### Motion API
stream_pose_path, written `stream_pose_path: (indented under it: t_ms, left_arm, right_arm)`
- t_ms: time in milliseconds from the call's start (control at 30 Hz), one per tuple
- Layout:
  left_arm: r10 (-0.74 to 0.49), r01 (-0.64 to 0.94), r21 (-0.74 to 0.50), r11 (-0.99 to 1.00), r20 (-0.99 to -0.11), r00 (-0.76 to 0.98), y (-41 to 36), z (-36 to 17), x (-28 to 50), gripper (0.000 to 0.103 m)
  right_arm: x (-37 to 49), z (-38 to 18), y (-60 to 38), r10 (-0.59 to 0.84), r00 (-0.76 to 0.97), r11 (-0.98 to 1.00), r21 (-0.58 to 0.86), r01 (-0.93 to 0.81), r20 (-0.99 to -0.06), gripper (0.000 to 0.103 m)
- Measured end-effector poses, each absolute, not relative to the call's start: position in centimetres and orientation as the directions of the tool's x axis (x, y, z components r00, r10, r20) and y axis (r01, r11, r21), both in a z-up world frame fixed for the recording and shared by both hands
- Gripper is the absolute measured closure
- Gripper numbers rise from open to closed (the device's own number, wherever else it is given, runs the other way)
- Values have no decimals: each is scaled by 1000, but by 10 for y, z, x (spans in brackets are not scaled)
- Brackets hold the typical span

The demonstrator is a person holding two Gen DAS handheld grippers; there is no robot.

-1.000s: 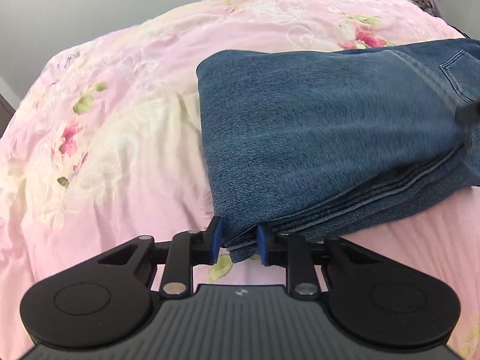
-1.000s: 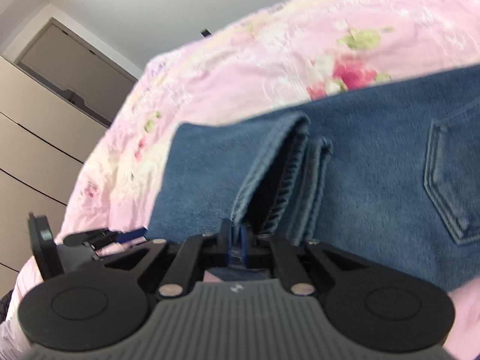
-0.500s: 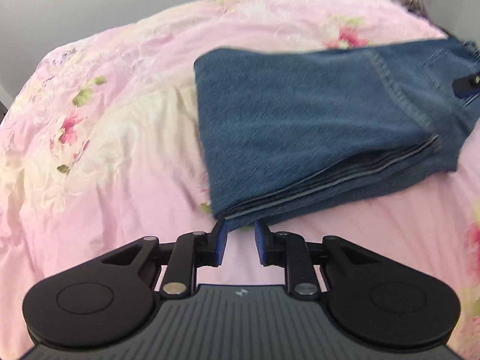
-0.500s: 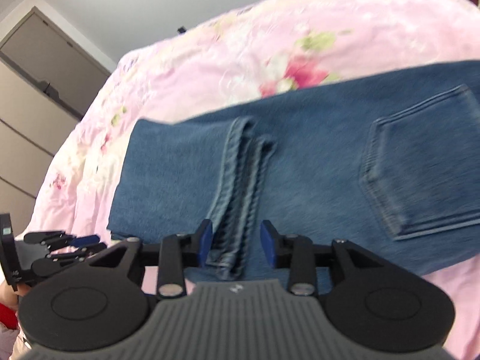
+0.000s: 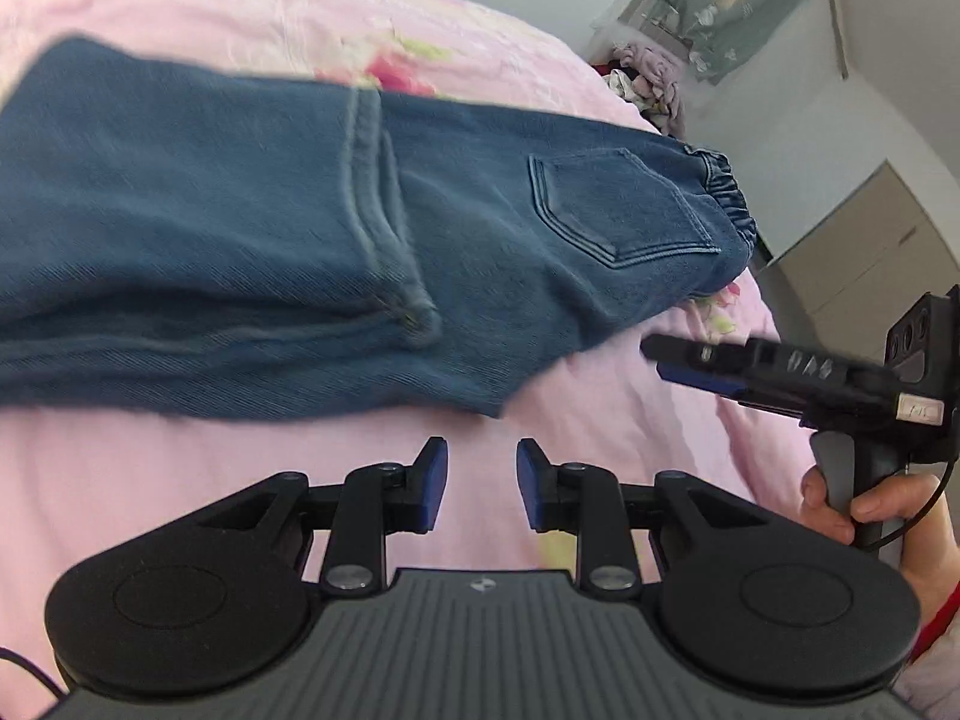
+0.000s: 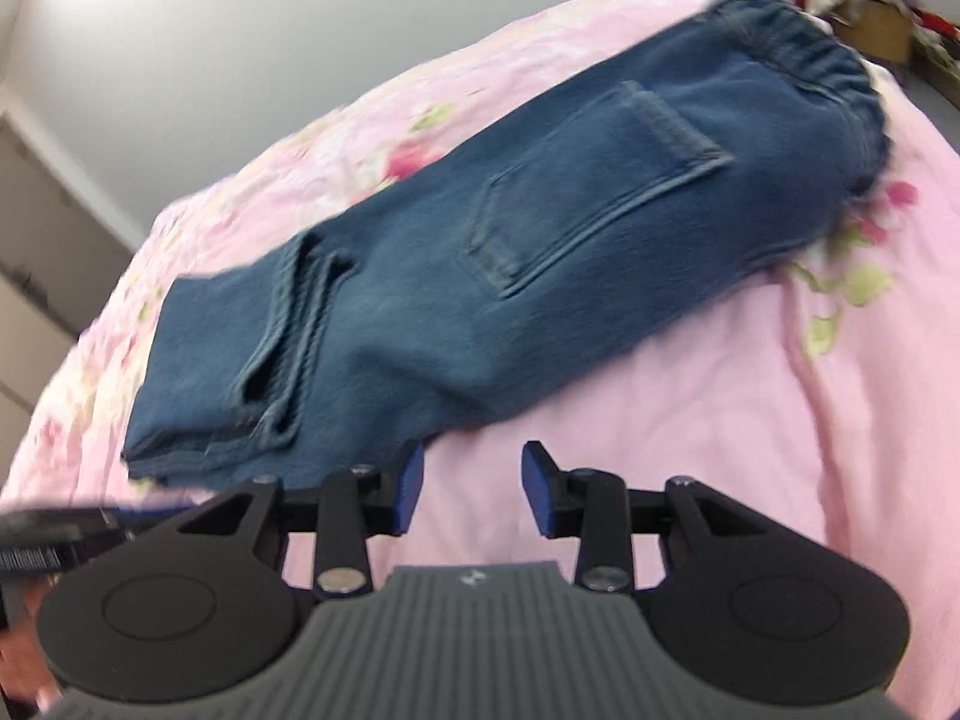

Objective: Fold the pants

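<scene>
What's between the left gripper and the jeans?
Only bare pink bedsheet, seen in the left wrist view, between the open left gripper and the jeans.

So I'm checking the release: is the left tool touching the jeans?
Apart. The left wrist view shows the left tool open, with pink bedsheet visible between its tips and the jeans.

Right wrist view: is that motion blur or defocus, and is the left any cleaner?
Right wrist: the jeans and floral bedspread smear like motion blur, while the open right gripper stays crisp; a bright glare patch sits top left. Left wrist: milder blur, pocket stitching on the jeans readable, left gripper sharp and open; fisheye bends the bed edge in both.
</scene>
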State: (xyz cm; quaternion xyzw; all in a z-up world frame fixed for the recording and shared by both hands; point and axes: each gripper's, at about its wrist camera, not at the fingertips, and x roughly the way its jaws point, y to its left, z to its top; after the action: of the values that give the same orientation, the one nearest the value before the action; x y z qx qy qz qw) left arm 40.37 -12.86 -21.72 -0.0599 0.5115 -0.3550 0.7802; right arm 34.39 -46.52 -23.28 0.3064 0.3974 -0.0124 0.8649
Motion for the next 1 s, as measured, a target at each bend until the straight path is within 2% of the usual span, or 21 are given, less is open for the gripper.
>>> stream_pose_path:
  t_ms: [67,200,300,333,367,400,433,467,500,600,700,833,867,900,933,1000]
  left_arm:
    - [-645,439,-514,737,-728,231,-138,-232,404,71]
    - [-671,300,-601,741,-682,290,-146,-248,412,71]
    - [-646,297,-574,763,-692,322,-155,-244,416,72]
    - [-636,295,-564,772,-698,329,-157,-241,417,77]
    - [-624,292,-552,781,-704,340,-157,-236,418,83]
    - [-624,286,-555,781,-701,346,-155,-230,419,90]
    - [-624,275,-560,781,-698,351,-151,-225,421,92]
    - [-616,264,-556,788,-706,350,-147,-219,425,98]
    - [-612,258,-555,791,-714,340,-144,-214,426,98]
    - [-582,218,-541,813,-768,267,-139,-207,432,99]
    - [-497,218,-453,864,-838,227,-149,-223,431,100]
    - [-501,211,-461,862,-837,221,-149,-236,433,99]
    - [-499,233,-451,861,-837,224,-149,-234,432,94]
    - [-488,254,-431,866,-841,234,-148,-229,430,81]
    - [-466,283,-396,874,-849,248,-150,-223,428,77]
    - [-414,348,-310,885,-865,283,-149,-212,421,75]
  right_arm:
    - [349,-237,-486,219,708,761,572,307,-671,42]
    - [362,-245,-528,163,729,681,610,404,-665,42]
    - [369,-252,-557,154,749,613,657,439,-644,41]
    - [373,-252,-564,163,750,599,669,441,-641,41]
    - [377,-249,-566,164,749,606,664,437,-642,44]
    - [379,-241,-567,147,753,643,640,420,-642,56]
    - [379,-229,-566,105,763,700,592,399,-638,66]
    - [381,-216,-564,48,764,751,528,398,-643,86]
    - [383,-204,-567,5,765,770,491,408,-644,96]
    - [391,-203,-586,60,737,729,534,428,-673,98]
    - [395,-217,-585,52,689,779,462,425,-722,98]
    - [392,-223,-585,63,676,778,461,427,-734,98]
    - [393,-219,-583,65,672,790,449,417,-738,97]
    - [390,-217,-581,66,671,800,441,407,-739,95]
    - [387,-210,-577,61,671,814,427,395,-739,93]
    - [382,-196,-563,57,682,850,394,350,-729,83]
